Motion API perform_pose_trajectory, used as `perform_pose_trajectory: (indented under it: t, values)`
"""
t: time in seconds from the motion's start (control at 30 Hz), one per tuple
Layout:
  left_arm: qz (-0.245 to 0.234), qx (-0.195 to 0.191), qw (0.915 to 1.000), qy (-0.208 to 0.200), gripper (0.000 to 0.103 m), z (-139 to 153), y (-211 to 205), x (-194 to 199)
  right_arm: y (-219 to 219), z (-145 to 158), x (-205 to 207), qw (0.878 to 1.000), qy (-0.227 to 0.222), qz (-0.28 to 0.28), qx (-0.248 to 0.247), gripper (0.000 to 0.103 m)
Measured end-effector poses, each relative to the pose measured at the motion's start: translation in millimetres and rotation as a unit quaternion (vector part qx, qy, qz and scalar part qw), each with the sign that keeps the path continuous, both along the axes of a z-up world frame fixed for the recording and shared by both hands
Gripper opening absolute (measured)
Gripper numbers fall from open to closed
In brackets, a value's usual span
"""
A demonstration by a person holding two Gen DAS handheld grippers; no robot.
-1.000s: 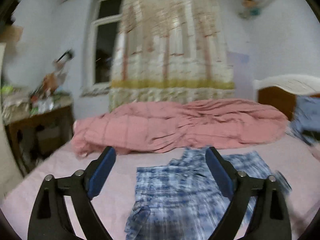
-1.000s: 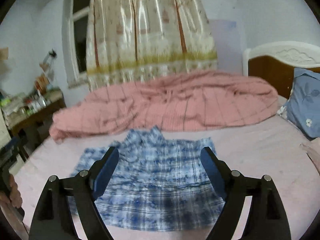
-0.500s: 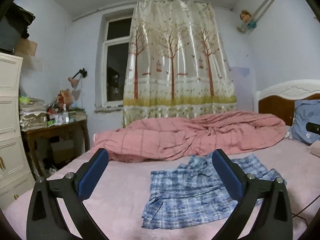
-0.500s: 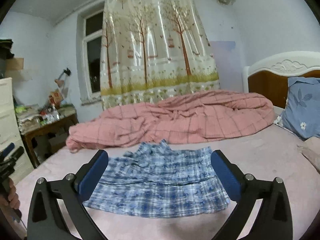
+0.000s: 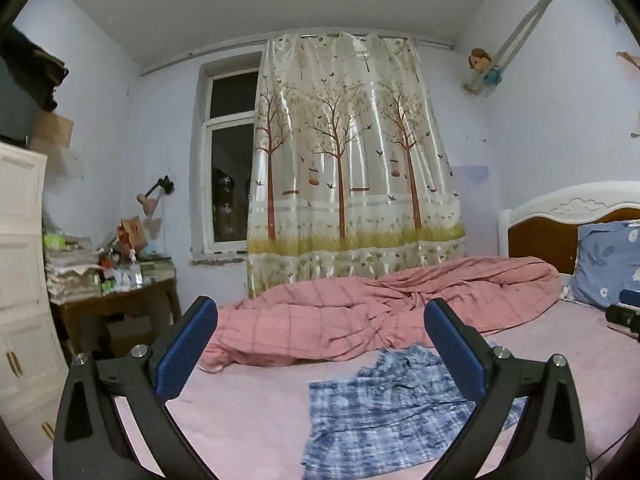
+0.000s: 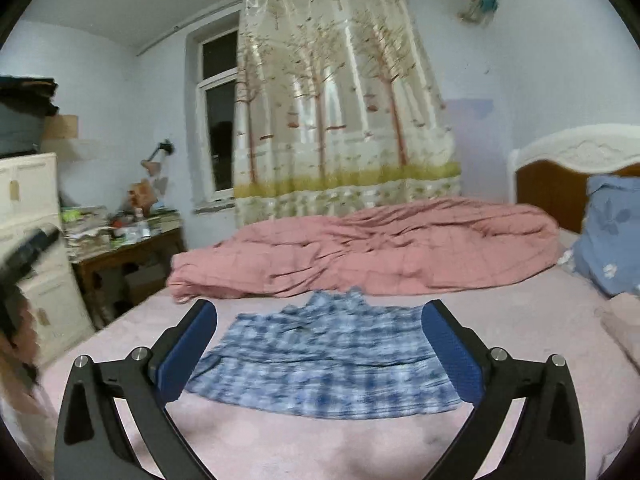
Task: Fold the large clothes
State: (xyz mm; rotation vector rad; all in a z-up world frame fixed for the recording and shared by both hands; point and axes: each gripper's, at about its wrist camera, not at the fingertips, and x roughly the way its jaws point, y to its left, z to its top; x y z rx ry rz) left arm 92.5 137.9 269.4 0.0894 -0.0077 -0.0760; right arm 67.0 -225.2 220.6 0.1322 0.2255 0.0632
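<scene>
Right now my left gripper (image 5: 320, 344) stands with its blue pads spread as wide as they go, nothing between them and nothing touching them. My right gripper (image 6: 320, 344) is the same, jaws fully apart and empty, hanging over the near part of the bed.

Just past the right gripper's fingers the blue plaid garment (image 6: 320, 360) lies on the pink sheet (image 6: 300, 444), folded into a broad flat shape with its collar end rumpled toward the far side. From the left wrist view the same garment (image 5: 384, 412) sits low and to the right, partly hidden behind the right-hand finger of that gripper. It rests free on the bed, apart from both sets of pads.

Beyond the garment a pink checked quilt (image 6: 360, 248) is heaped across the width of the bed. A blue flowered pillow (image 6: 612, 232) leans at the right against the headboard (image 6: 576, 152), white above and brown wood below.

Off the left side of the bed I see a cluttered wooden table (image 5: 120, 300) and a white cabinet (image 5: 20, 280). On the far wall hang the tree-print curtain (image 5: 348, 160) and, beside it, the dark window (image 5: 232, 184).
</scene>
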Motion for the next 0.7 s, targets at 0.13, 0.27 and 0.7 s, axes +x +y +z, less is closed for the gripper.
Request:
perform_pose_trajectory:
  t: [0.13,0.27,0.7]
  values:
    - [0.008,-0.009,0.9998,-0.014,0.103,11.5,7.1,-5.7,-0.9,-4.6,2.6,1.0,0.005,-0.006,0.0,0.103]
    - [-0.005,-0.018,0.9997,0.012,0.103,-11.0,1.7,0.7,-4.9,-14.8,10.7,1.0,0.003,-0.026,-0.017,0.103]
    - [-0.021,0.038,0.985,0.167,0.103,-166.2,-62.3,87.8,-50.2,-138.7,113.8,0.984,0.163,-0.032,-0.069,0.103]
